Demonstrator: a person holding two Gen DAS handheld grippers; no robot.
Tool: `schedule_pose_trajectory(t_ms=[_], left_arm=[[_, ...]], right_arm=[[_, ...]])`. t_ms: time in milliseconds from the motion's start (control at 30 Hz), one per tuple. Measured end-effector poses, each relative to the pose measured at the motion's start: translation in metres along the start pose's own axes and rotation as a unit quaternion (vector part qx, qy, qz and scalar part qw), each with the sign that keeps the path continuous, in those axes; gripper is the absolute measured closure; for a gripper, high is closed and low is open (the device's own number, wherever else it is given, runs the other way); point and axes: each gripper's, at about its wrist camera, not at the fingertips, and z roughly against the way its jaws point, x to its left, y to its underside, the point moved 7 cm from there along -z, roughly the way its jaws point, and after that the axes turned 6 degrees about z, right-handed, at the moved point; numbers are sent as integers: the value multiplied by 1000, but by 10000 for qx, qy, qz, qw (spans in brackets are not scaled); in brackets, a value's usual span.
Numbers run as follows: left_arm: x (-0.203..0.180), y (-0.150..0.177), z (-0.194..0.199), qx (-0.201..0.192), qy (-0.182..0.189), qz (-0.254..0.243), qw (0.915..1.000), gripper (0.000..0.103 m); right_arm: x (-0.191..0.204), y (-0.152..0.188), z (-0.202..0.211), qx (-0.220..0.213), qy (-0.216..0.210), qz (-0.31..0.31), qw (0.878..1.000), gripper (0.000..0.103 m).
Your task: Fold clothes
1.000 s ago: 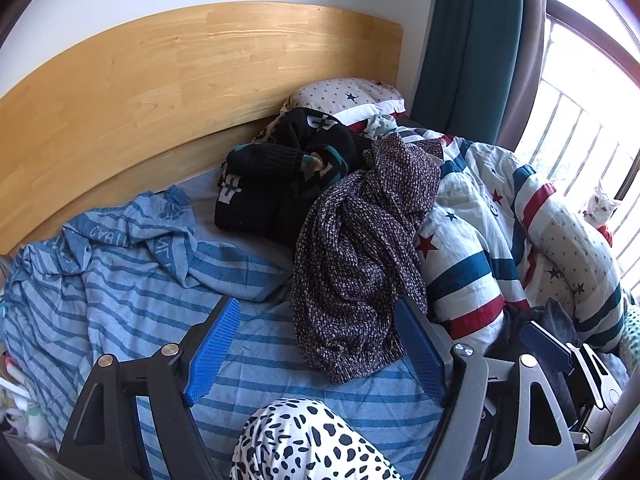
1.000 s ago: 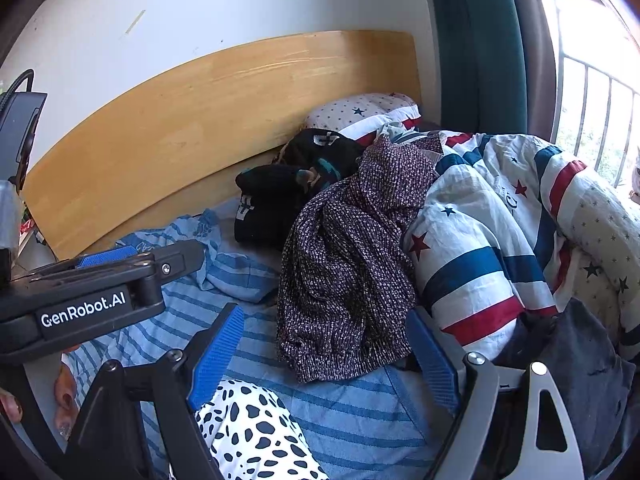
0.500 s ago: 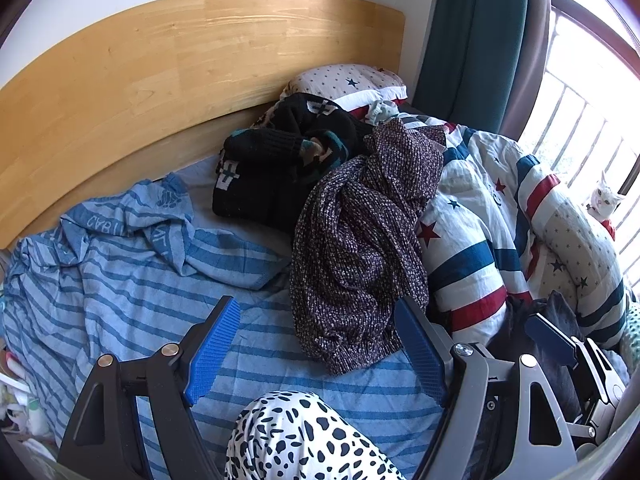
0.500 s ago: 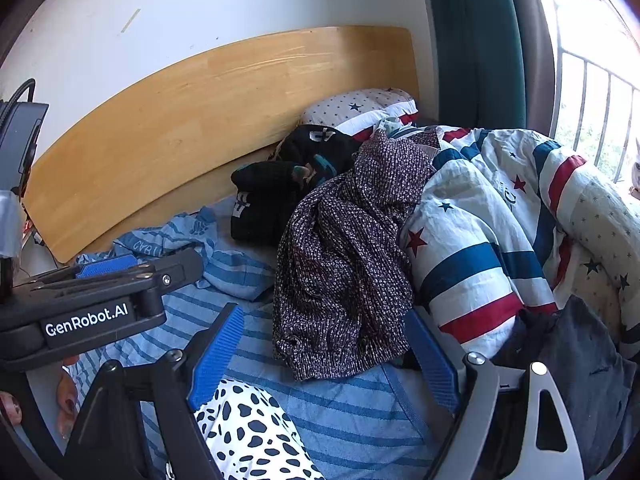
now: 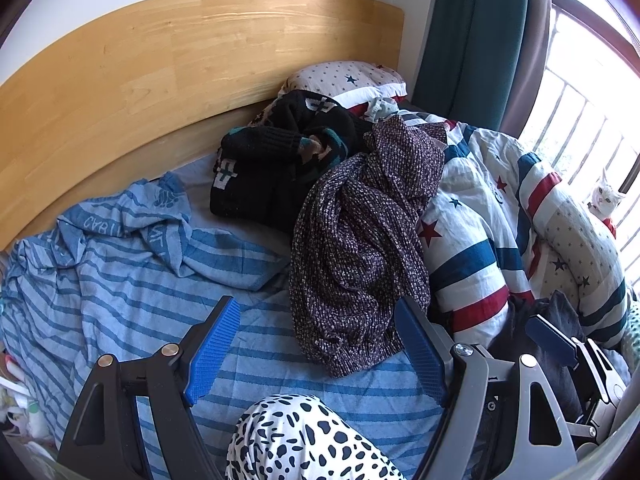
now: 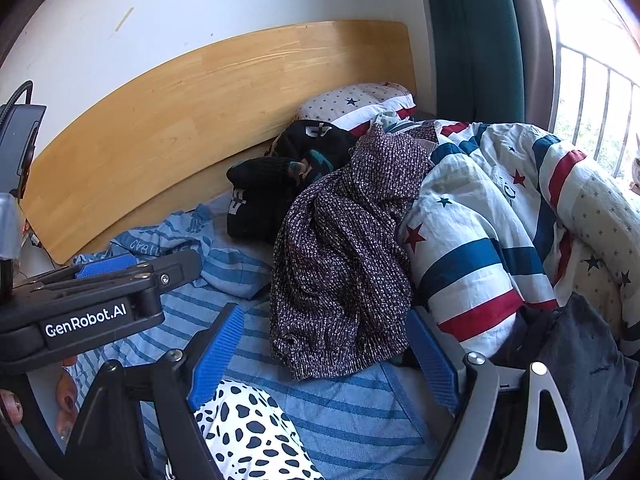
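Left wrist view, your left gripper [image 5: 316, 354]: both blue fingers are spread wide and nothing is between them. It hangs above the striped blue sheet [image 5: 120, 300], so I judge you are only aiming, not yet taking.

Left wrist view, the clothes: the speckled knit sweater [image 5: 360, 240] lies crumpled in front of the gripper. Its upper part leans on the star duvet [image 5: 480, 248] and its hem reaches the sheet. Behind it a black knit garment [image 5: 280, 168] lies bunched against the wooden headboard [image 5: 160, 72], just beside the star pillow [image 5: 344, 78].

Left wrist view, other things: your knee in dalmatian-print trousers [image 5: 300, 436] is under the gripper. At the right edge one blue tip of the other tool shows over a dark grey cloth [image 5: 560, 320]. A white cat [image 5: 606, 200] sits by the window.

Right wrist view, your right gripper [image 6: 326, 354]: the fingers are also released, wide apart, empty, and pointed to the sweater's hem [image 6: 332, 356].

Right wrist view, the left tool: its body enters from the left, over the sheet [image 6: 352, 408]; from here I cannot tell how its fingers stand.

Judgement: no garment is folded yet. The sweater is the nearest piece and partly on the duvet [image 6: 500, 220], so it probably must be pulled to the flat sheet first.
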Motion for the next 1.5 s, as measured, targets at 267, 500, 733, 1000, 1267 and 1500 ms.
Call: schedule_pose_trajectory(t_ms=[267, 500, 733, 1000, 1267, 1500], left_arm=[[2, 2, -19, 219, 9, 96, 9997, 23], [13, -1, -54, 420, 202, 386, 9982, 23], [8, -25, -119, 819, 847, 845, 9894, 36], [-8, -34, -225, 1574, 1155, 1005, 9756, 59], [7, -22, -246, 1728, 1723, 1324, 9607, 97], [33, -19, -222, 1416, 1364, 1417, 9702, 98]], right_arm=[[-4, 3, -10, 149, 89, -42, 9998, 17], [-20, 6, -32, 382, 316, -275, 9984, 17], [-46, -5, -75, 768, 656, -446, 9939, 17], [-67, -29, -150, 1076, 1166, -374, 9866, 17], [-49, -7, -232, 1931, 928, 66, 9768, 17], [-15, 16, -255, 2011, 425, -74, 9786, 56]])
